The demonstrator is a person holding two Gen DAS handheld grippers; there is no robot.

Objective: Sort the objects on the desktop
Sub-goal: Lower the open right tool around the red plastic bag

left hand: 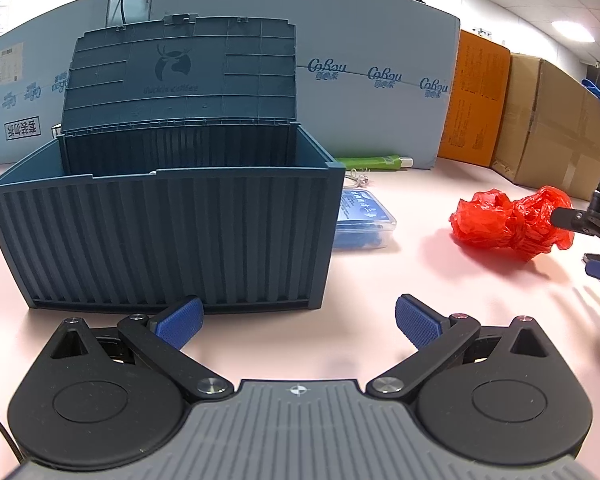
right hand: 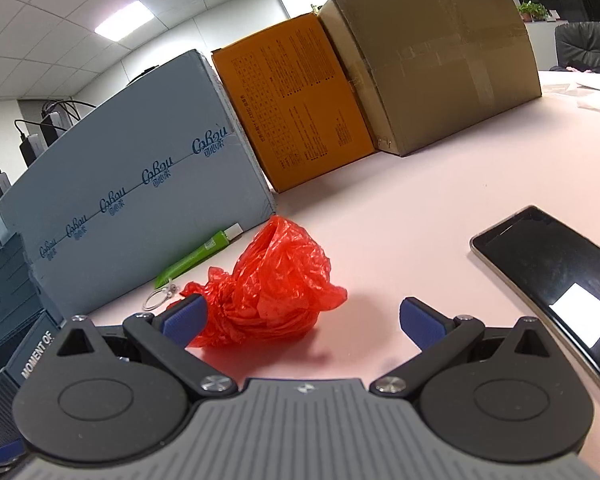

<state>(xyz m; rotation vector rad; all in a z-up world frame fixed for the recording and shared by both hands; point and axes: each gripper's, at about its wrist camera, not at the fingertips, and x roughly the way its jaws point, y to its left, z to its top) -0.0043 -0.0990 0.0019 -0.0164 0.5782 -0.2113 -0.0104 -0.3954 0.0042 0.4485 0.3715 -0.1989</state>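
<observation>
I take the container box (left hand: 160, 224) as my landmark; it stands with its lid up and its mouth clear, its long side running across my left view. Behind it the blue carton (left hand: 380, 80) leans as a backdrop. To the box's right, well apart on the pink desk (left hand: 380, 280), lies the red plastic bag (right hand: 268, 292) — a crumpled lump, its longer run slanting from near-left up to far-right in my right view, loose mouth toward the carton. Just beside the box's right end sits the blue clear case (left hand: 364, 220); beyond that, against the carton, the green tube (left hand: 368, 162) lies lengthwise along the carton's foot, cap pointing away from the box.

My left gripper (left hand: 300, 320) hangs spread and empty at the box's front wall. My right gripper (right hand: 304, 320) is spread too, holding nothing; its left pad is at the bag's edge, though I cannot tell whether it touches.

I judge 1 step is in hand — reaching for the bag; next I should centre the bag between the jaws, close, then carry it over the box's rim.
</observation>
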